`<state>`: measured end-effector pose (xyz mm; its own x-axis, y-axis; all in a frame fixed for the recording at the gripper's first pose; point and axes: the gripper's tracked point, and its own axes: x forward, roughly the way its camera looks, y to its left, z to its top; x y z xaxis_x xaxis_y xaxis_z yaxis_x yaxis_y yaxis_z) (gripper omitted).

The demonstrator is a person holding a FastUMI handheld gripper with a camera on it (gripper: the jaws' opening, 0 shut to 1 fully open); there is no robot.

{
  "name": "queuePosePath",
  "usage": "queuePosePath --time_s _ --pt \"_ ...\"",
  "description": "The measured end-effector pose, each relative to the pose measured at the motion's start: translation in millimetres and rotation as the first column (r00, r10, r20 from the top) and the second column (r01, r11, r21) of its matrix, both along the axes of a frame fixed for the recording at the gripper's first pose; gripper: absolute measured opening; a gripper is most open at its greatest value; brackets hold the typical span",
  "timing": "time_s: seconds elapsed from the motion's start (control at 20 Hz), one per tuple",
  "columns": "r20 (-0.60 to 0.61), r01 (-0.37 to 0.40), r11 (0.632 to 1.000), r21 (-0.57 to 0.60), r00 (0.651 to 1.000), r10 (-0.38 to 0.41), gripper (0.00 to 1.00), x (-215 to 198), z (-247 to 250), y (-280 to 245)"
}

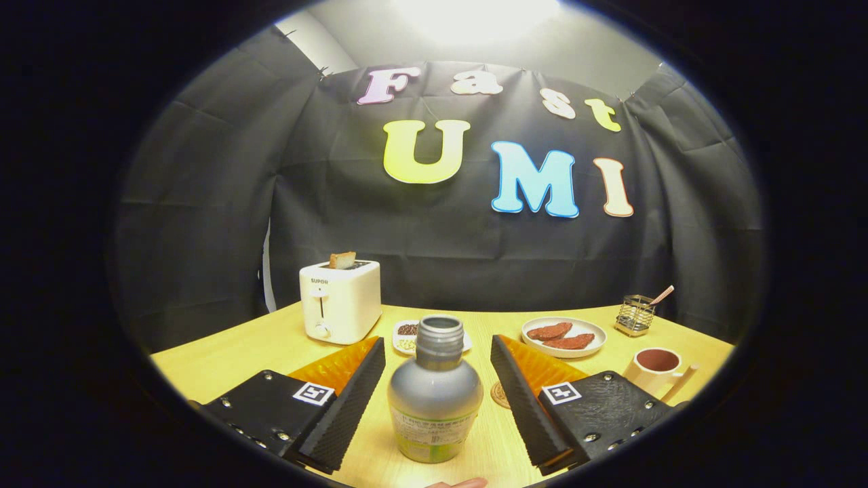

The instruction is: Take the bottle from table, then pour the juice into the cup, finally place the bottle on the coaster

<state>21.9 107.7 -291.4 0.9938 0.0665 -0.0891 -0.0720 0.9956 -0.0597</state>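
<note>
A grey bottle (435,393) with an open threaded neck and a green-edged label stands upright on the wooden table (224,356), between my two fingers. My gripper (437,356) is open, with a gap on each side of the bottle, so neither finger touches it. A pale cup (656,369) with a dark inside and a handle sits to the right, beyond the right finger. A round brown coaster (500,395) lies on the table just right of the bottle, mostly hidden behind the right finger.
A white toaster (340,301) with a slice of bread stands at the back left. Behind the bottle is a small dish (407,335) of seeds. A white plate (564,337) of brown pieces and a wire holder (635,316) sit at the back right. A fingertip (458,483) shows below the bottle.
</note>
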Motion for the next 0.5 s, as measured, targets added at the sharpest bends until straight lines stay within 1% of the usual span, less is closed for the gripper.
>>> queuePosePath --time_s 0.05,0.35,0.45,0.5 --pt "-0.006 0.005 1.000 -0.004 1.000 -0.005 0.96 1.0 -6.5 -2.9" --pt "-0.033 -0.019 1.000 0.012 0.999 0.019 0.95 3.3 -32.7 1.7" --pt "-0.030 -0.018 1.000 0.019 0.999 0.019 0.90 1.1 -36.0 2.6" --pt "-0.028 -0.014 1.000 0.021 1.000 0.014 0.86 -0.3 -35.7 1.9"
